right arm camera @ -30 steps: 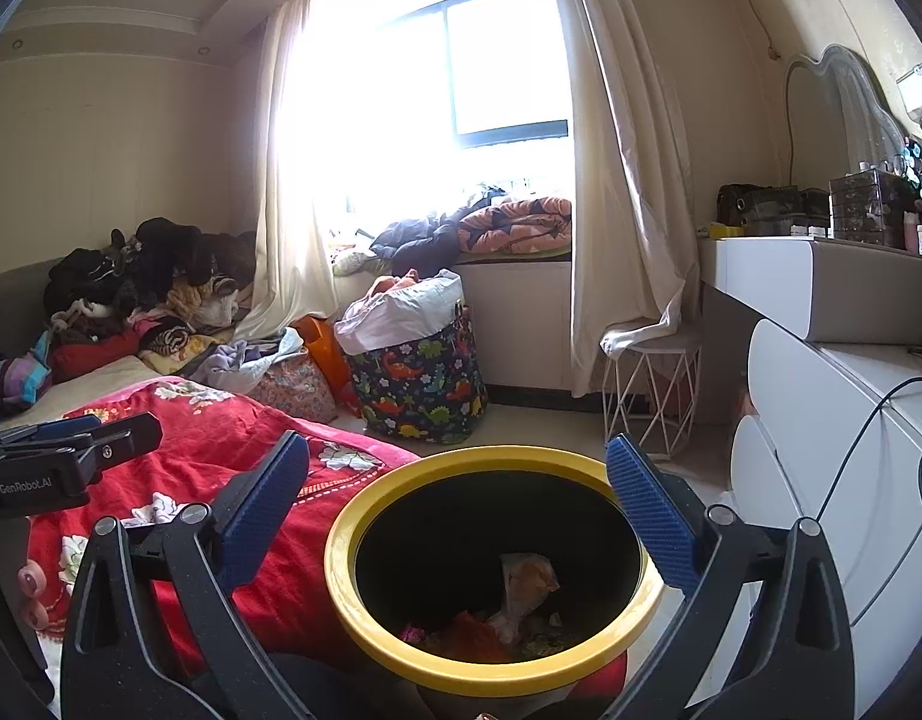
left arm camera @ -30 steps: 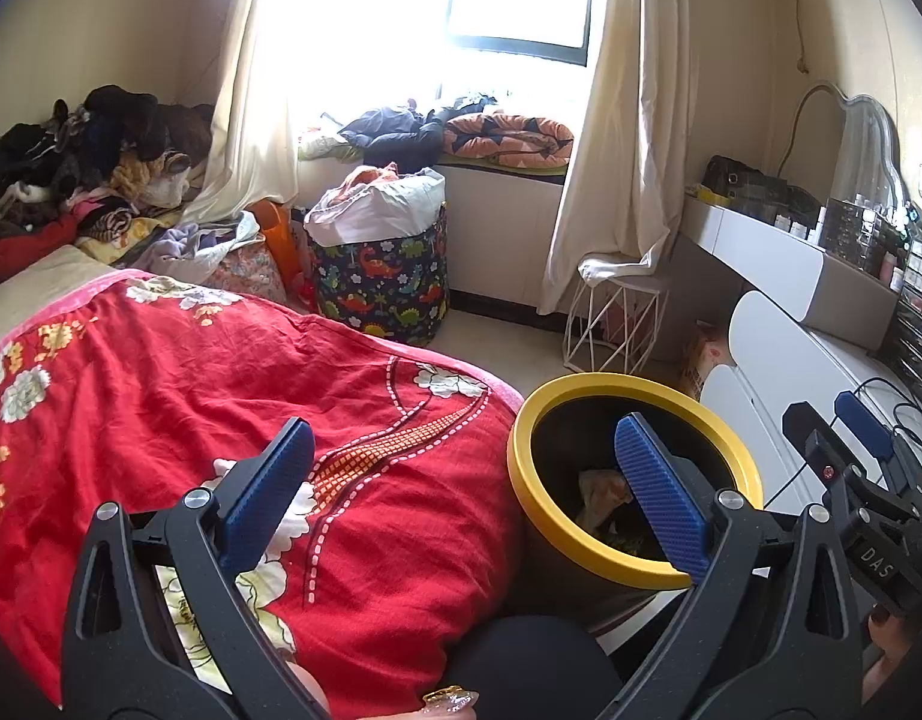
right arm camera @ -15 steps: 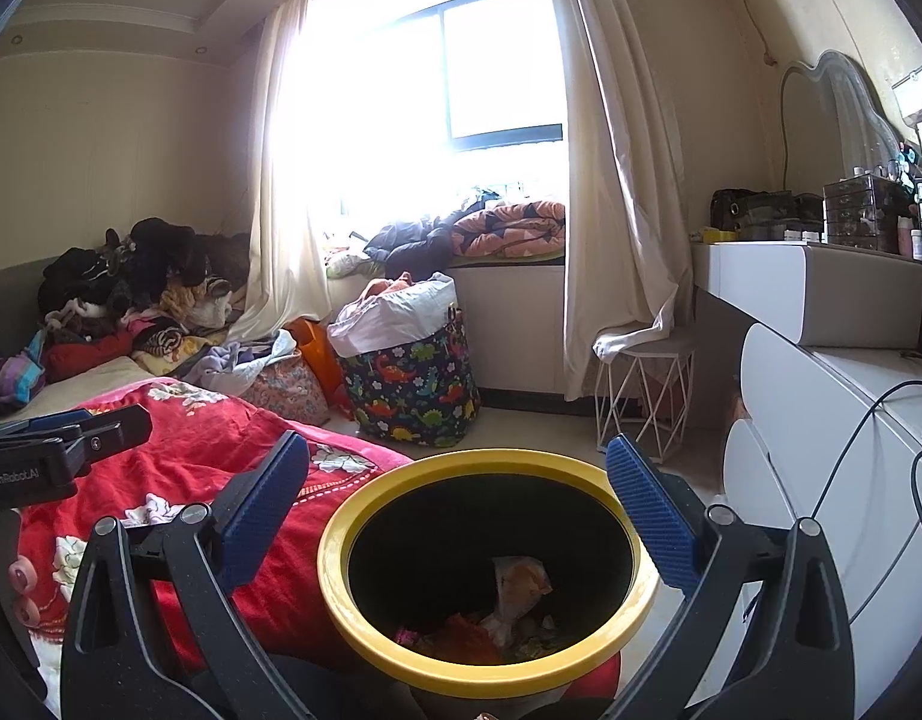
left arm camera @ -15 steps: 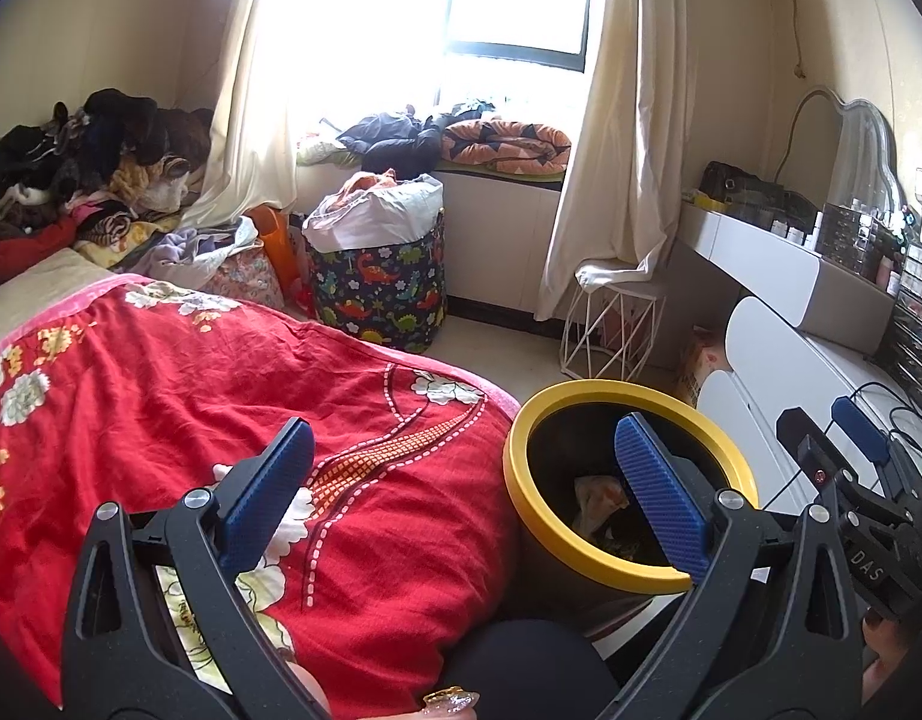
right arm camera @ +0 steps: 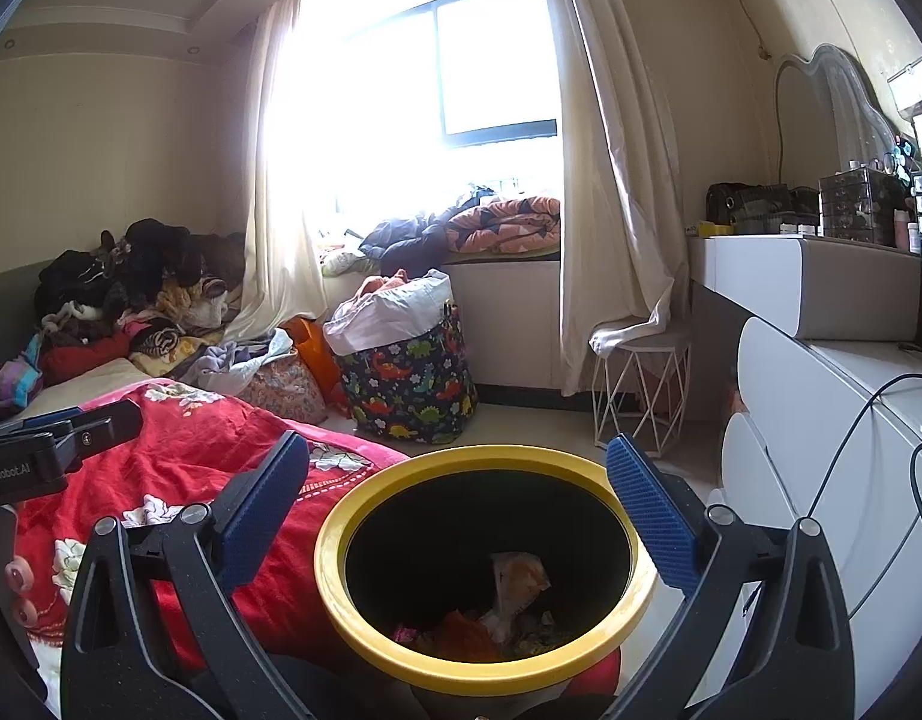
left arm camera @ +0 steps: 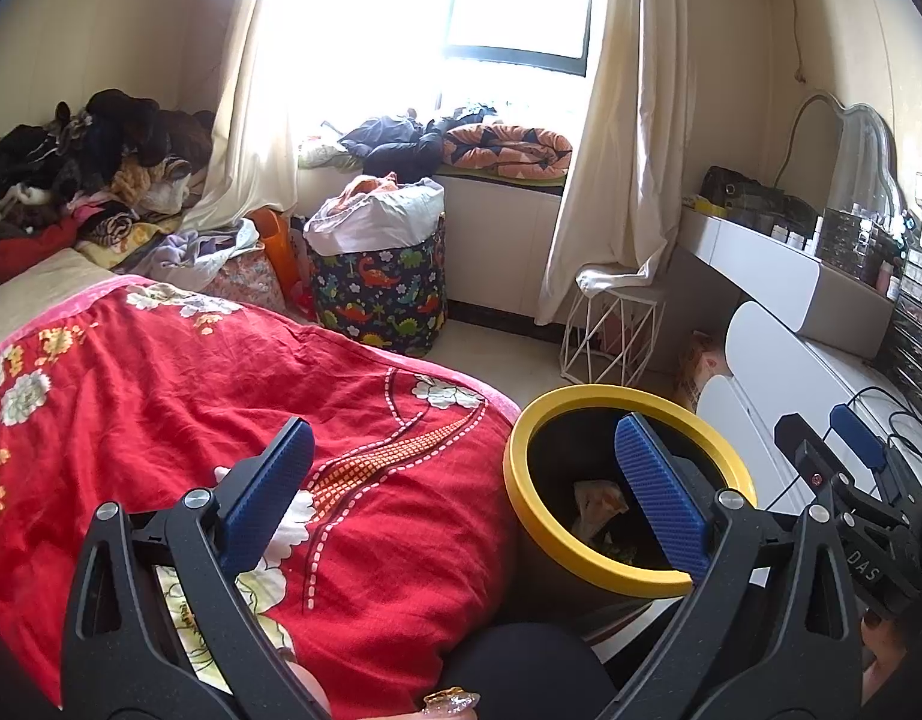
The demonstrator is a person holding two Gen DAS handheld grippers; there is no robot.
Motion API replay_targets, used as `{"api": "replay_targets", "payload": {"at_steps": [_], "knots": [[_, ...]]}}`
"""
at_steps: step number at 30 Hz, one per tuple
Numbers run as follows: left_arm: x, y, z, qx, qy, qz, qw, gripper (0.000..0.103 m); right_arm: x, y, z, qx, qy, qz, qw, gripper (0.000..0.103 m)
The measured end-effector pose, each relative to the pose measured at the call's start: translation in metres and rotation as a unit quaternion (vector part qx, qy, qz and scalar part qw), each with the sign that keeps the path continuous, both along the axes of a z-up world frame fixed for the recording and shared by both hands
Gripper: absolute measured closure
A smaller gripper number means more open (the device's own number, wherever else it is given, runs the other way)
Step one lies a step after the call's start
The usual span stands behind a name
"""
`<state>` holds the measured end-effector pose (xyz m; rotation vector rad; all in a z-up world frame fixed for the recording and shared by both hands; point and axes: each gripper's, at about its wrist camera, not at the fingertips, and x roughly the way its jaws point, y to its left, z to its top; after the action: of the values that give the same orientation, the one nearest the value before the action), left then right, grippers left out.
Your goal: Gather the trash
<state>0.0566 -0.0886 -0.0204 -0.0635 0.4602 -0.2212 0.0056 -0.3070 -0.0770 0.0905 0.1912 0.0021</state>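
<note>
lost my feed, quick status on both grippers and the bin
Left gripper open, empty, over red blanket. Right gripper open, empty, over yellow-rimmed bin. Trash already in bin. Nothing in the way.

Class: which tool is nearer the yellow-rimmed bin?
Right. The right tool hangs open directly above the bin; the left tool sits open beside it, over the red blanket.

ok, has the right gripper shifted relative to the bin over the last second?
Yes, slightly. In the right wrist view the yellow-rimmed bin and the dinosaur-print basket both slid a little left in frame, so the open right gripper has drifted or turned right.
</note>
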Motion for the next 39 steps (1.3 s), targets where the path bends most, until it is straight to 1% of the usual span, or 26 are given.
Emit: {"api": "replay_targets", "payload": {"at_steps": [17,21,24,26,27,28,30,31,32,33,34,35,36,37,38,39], "knots": [[0.0,0.001,-0.002,0.0,-0.002,0.0,1.0,0.011,-0.001,0.0,-0.001,0.001,0.0,-0.002,1.0,0.006],[0.003,0.004,-0.001,-0.015,0.0,0.002,0.9999,0.011,0.0,0.0,0.0,0.004,0.004,-0.001,1.0,0.006],[0.003,0.013,-0.001,-0.02,0.001,0.019,0.9996,0.011,0.001,0.002,0.004,0.007,0.005,-0.002,1.0,0.006],[0.002,0.028,0.0,-0.021,0.005,0.054,0.9983,0.011,0.005,0.008,0.009,0.011,0.005,0.007,1.0,0.006],[0.0,0.035,-0.001,-0.022,0.007,0.065,0.9976,0.011,0.009,0.015,0.013,0.012,0.005,0.02,1.0,0.006],[-0.001,0.05,-0.002,-0.028,0.01,0.087,0.9958,0.011,0.013,0.022,0.016,0.01,0.006,0.033,0.999,0.006],[-0.003,0.08,-0.004,-0.039,0.022,0.128,0.9908,0.011,0.026,0.048,0.025,0.011,0.01,0.08,0.997,0.006],[-0.004,0.104,-0.007,-0.042,0.034,0.163,0.9852,0.011,0.033,0.063,0.029,0.012,0.012,0.105,0.994,0.006],[-0.006,0.129,-0.012,-0.04,0.045,0.206,0.9768,0.011,0.042,0.085,0.033,0.011,0.018,0.136,0.99,0.006],[-0.01,0.148,-0.015,-0.037,0.05,0.238,0.9692,0.011,0.051,0.11,0.036,0.008,0.028,0.172,0.985,0.006],[-0.016,0.178,-0.021,-0.027,0.059,0.293,0.9539,0.011,0.059,0.134,0.037,0.005,0.039,0.21,0.977,0.006],[-0.025,0.208,-0.028,-0.024,0.072,0.343,0.9361,0.011,0.067,0.165,0.037,0.002,0.058,0.255,0.965,0.006],[-0.033,0.238,-0.036,-0.029,0.088,0.386,0.9178,0.011,0.075,0.203,0.034,-0.012,0.083,0.294,0.952,0.006],[-0.041,0.259,-0.044,-0.031,0.102,0.418,0.9024,0.011,0.082,0.231,0.03,-0.028,0.105,0.325,0.94,0.006],[-0.048,0.281,-0.053,-0.032,0.116,0.448,0.886,0.011,0.087,0.27,0.02,-0.048,0.14,0.371,0.917,0.006],[-0.057,0.302,-0.063,-0.036,0.131,0.476,0.8687,0.011,0.092,0.308,0.007,-0.063,0.18,0.414,0.89,0.006]]}}
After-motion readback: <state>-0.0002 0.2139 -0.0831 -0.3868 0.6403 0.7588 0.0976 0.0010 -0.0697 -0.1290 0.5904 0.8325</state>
